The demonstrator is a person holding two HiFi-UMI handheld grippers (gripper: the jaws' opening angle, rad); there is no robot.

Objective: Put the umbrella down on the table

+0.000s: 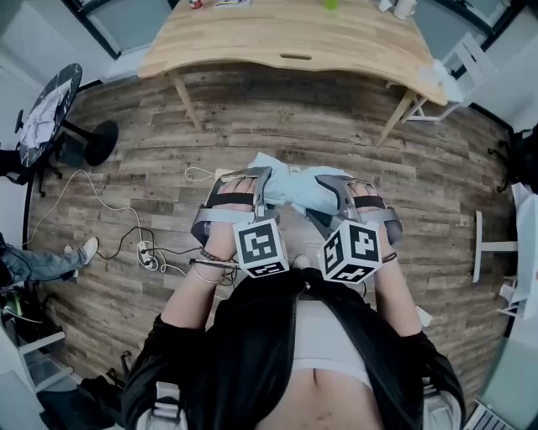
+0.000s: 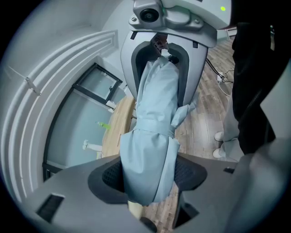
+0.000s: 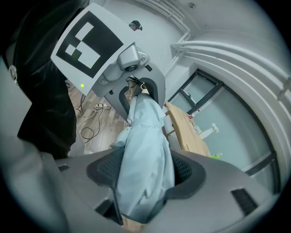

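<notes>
Right now you hold the folded pale-blue fabric umbrella crosswise before you, left gripper and right gripper each clamped on one end; the curved wooden table stands well ahead.

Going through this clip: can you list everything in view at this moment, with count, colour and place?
umbrella: one, light blue, folded, held in the air above the floor
table: one, light wood, ahead of the person
small items: a few, green, white, red, table's far edge; too small to name
chair: one, white, by the table's right end
round stand: one, black, left edge, white cloth on it
cables: several, white and black, floor at left
bystander's leg: one, jeans, white shoe, left edge
left gripper: one, grey, closed on the umbrella
right gripper: one, grey, closed on the umbrella
</notes>
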